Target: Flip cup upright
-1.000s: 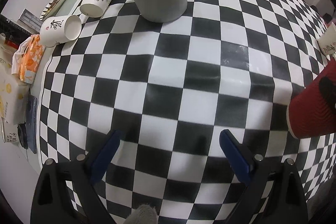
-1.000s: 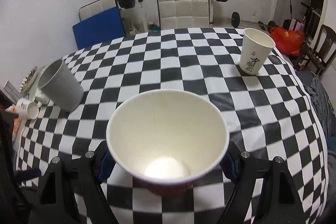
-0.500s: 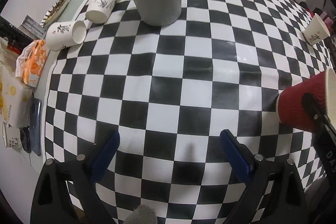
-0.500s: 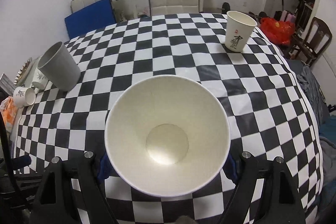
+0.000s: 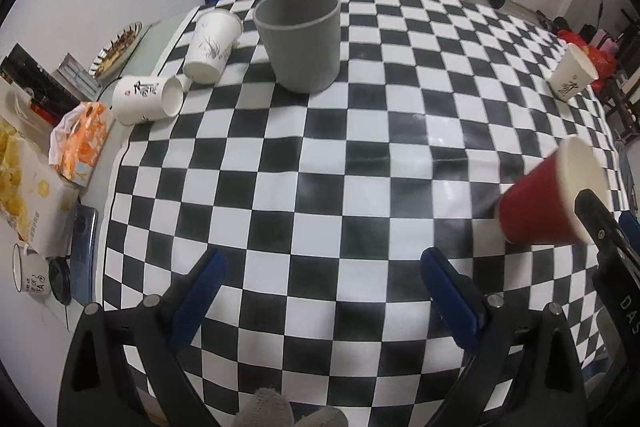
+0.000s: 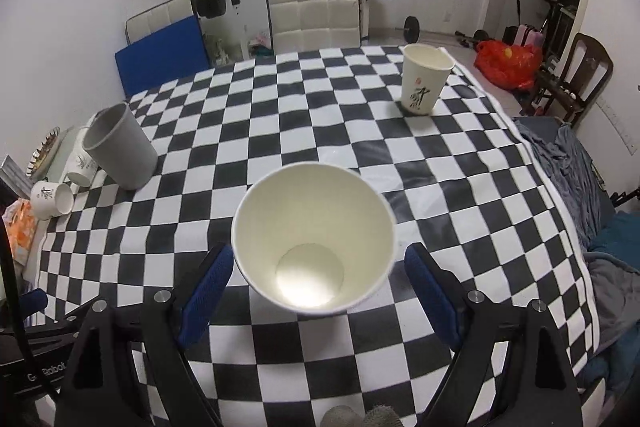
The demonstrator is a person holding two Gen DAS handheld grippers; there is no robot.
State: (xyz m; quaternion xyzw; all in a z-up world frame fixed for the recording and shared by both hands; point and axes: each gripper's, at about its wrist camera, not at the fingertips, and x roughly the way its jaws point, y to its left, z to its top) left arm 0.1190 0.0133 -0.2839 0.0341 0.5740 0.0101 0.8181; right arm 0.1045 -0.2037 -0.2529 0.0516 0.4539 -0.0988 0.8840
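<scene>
A red paper cup [image 5: 548,199] with a white inside stands upright on the checkered tablecloth [image 5: 320,155] at the right. In the right wrist view the cup [image 6: 314,243] sits between my right gripper's [image 6: 316,275] blue pads, which stand apart from its walls; the gripper is open. My left gripper [image 5: 320,279] is open and empty above the near middle of the table.
A grey cup [image 5: 300,39] stands at the far left. Two white paper cups [image 5: 210,47] [image 5: 146,99] lie on their sides beside it. Another white cup [image 6: 424,83] stands upright at the far right. Snack packs [image 5: 80,143] and a mug [image 5: 30,275] sit off the left edge.
My right gripper has opened and let go of the red cup, which now stands on the table. The left gripper has risen and pulled back.
</scene>
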